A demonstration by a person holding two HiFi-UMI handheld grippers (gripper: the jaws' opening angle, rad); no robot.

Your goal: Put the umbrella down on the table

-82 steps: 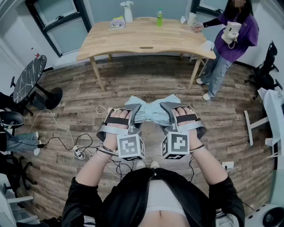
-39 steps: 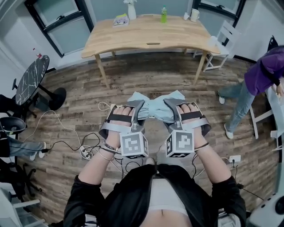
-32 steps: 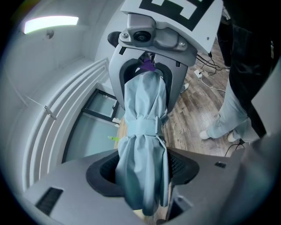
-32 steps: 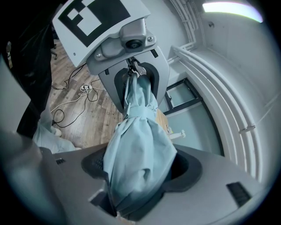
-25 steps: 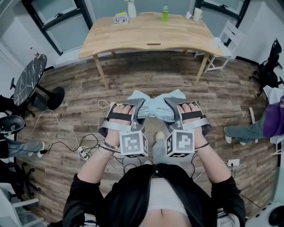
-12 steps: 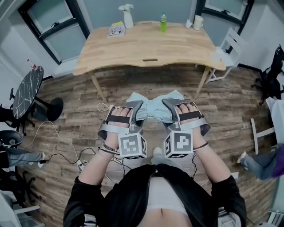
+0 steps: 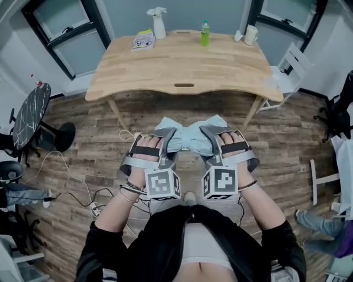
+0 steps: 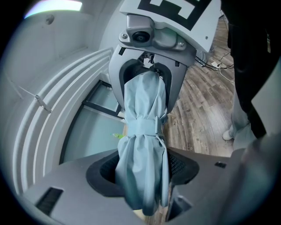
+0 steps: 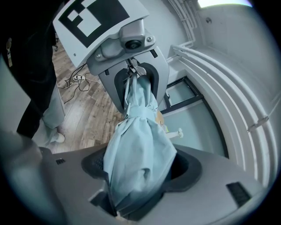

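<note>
While the person stands on the wood floor (image 7: 276,143) short of the table (image 7: 182,63), the folded pale blue umbrella (image 7: 190,137) hangs crosswise in the air between both grippers, in front of the torso, not on the tabletop. Left gripper (image 7: 167,146) jaws are pressed onto one end of the umbrella; left gripper view shows bunched fabric filling the gap between the jaws, with a strap (image 8: 142,126) wrapped round the cloth just beyond them. Right gripper (image 7: 213,144) jaws clamp the other end the same way, fabric wedged between them in the right gripper view. Each gripper view looks along the umbrella to the opposite gripper on its far end. Marker cubes face up toward the head camera. Table is light wood, well apart from the umbrella and beyond it in the head view. Along its far edge: white spray bottle (image 7: 158,15), green bottle (image 7: 204,33), booklet (image 7: 143,39), white mug (image 7: 251,34). White chair (image 7: 289,69) just beside the table's right end. Round dark side table (image 7: 27,107) at far left, power strip (image 7: 96,209) on the floor below the left arm
</note>
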